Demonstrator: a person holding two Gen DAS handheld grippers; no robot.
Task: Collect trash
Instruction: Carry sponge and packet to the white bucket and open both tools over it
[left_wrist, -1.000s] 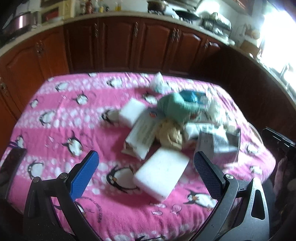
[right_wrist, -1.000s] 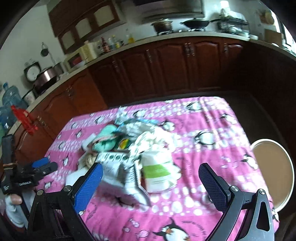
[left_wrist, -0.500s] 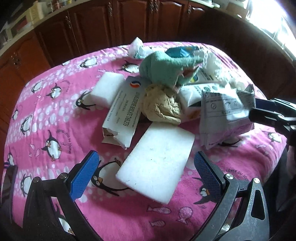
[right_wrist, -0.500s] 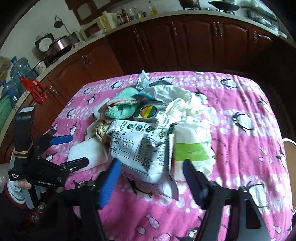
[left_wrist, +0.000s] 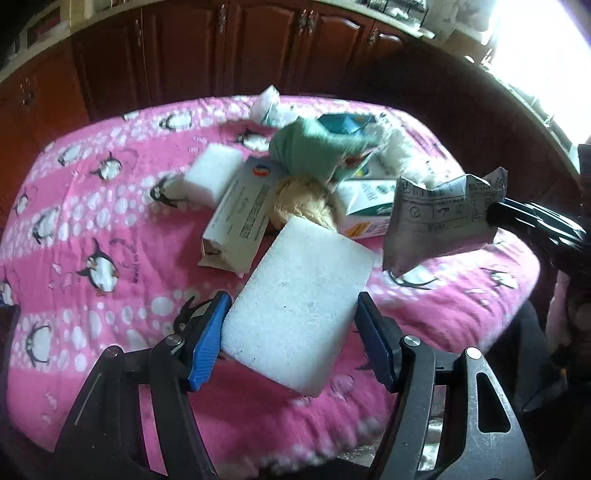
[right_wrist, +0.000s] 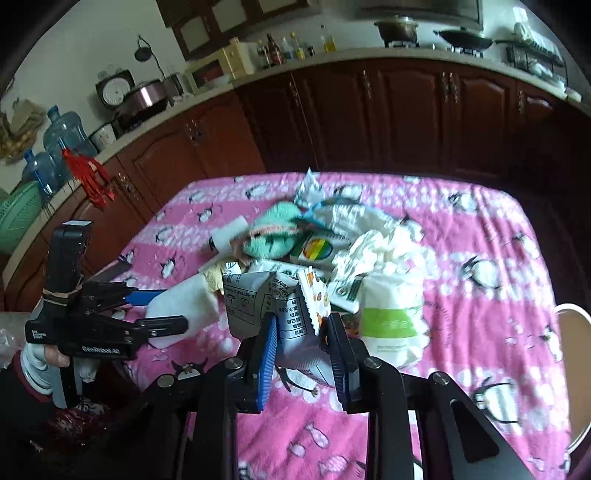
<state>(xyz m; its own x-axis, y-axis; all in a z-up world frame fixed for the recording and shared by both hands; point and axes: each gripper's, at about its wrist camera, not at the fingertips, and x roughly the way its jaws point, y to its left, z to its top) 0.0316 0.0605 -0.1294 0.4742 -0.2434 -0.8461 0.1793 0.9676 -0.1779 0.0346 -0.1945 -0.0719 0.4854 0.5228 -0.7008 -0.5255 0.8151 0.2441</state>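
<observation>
A heap of trash lies on a table with a pink penguin cloth (left_wrist: 92, 229). My left gripper (left_wrist: 291, 332) is shut on a white foam block (left_wrist: 299, 310), its blue pads on the block's two sides. My right gripper (right_wrist: 303, 362) is shut on a grey printed carton (right_wrist: 288, 314) and holds it lifted off the cloth; the carton also shows in the left wrist view (left_wrist: 443, 218). Still in the heap are a white tablet box (left_wrist: 240, 214), a smaller foam block (left_wrist: 212, 171), a green cloth (left_wrist: 314, 151) and a crumpled beige paper (left_wrist: 303, 203).
A white-and-green packet (right_wrist: 391, 314), crumpled white tissue (right_wrist: 384, 247) and a rainbow-printed box (right_wrist: 317, 251) lie beyond the carton. Dark wood cabinets (right_wrist: 369, 118) ring the table. A round stool (right_wrist: 576, 350) stands at the table's right edge.
My left gripper moved in and closed on the foam block. My right gripper closed on the grey carton and lifted it up off the heap.
</observation>
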